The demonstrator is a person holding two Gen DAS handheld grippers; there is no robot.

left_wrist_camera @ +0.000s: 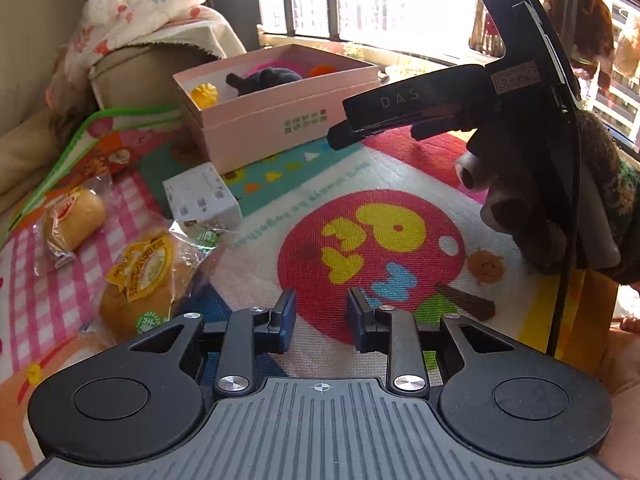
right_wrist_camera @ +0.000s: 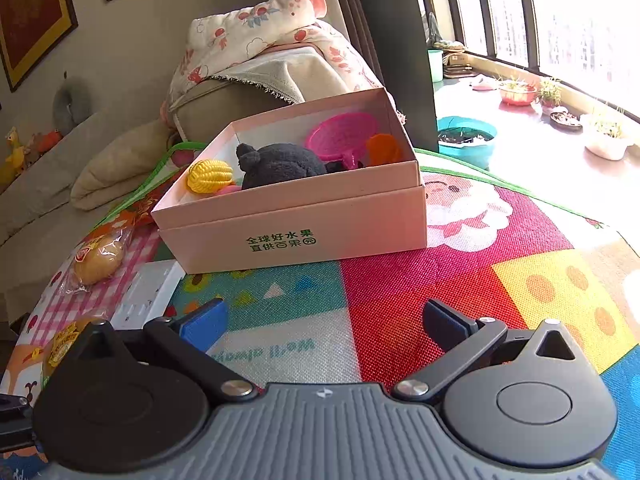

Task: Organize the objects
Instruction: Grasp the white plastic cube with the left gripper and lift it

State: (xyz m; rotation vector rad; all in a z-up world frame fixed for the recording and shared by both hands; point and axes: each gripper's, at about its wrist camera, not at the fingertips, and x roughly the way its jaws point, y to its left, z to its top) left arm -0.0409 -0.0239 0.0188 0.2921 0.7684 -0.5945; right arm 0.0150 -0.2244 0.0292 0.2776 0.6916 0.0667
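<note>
A pink cardboard box (right_wrist_camera: 304, 232) stands on the colourful mat and holds a black plush toy (right_wrist_camera: 280, 164), a yellow ridged toy (right_wrist_camera: 210, 176), a pink strainer (right_wrist_camera: 340, 136) and an orange piece (right_wrist_camera: 382, 150). The box (left_wrist_camera: 276, 120) also shows in the left wrist view. Two wrapped buns (left_wrist_camera: 136, 280) (left_wrist_camera: 70, 216) and a white power strip (left_wrist_camera: 200, 198) lie left of the box. My left gripper (left_wrist_camera: 322, 316) is open and empty above the mat. My right gripper (right_wrist_camera: 326, 322) is open wide and empty in front of the box; it also shows in the left wrist view (left_wrist_camera: 340, 138).
A beige sofa (right_wrist_camera: 60, 184) with a flowered blanket (right_wrist_camera: 260, 36) is behind the box. A teal basin (right_wrist_camera: 466, 138) and several plant pots stand on the floor by the window. The play mat (right_wrist_camera: 440, 280) covers the floor.
</note>
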